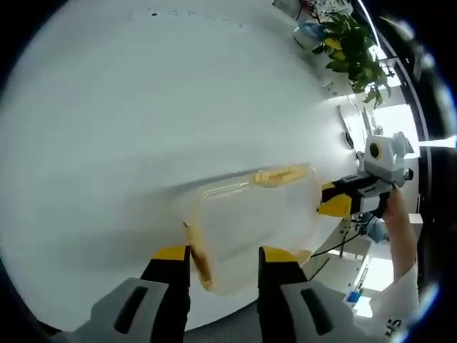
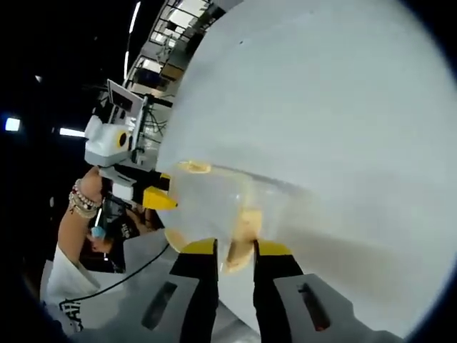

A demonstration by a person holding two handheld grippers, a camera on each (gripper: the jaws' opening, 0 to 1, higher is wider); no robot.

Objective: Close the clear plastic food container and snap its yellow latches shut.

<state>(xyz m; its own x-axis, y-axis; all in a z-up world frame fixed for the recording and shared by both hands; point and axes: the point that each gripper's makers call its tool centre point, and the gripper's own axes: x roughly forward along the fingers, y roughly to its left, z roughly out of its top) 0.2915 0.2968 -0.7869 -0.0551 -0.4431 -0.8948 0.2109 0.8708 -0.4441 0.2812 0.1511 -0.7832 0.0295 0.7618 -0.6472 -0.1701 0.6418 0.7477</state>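
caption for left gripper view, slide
Both grippers flank the clear plastic food container with yellow latches on a white table.

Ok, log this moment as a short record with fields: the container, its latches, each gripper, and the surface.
container: clear plastic food container lying on the white table, near its edge
latches: yellow latch on the far side; yellow latch between the right gripper's jaws
lid: looks down on the box; whether sealed is unclear
left gripper: jaws straddling the container's near side
right gripper: jaws narrow around a latch
background: potted plant beyond the table
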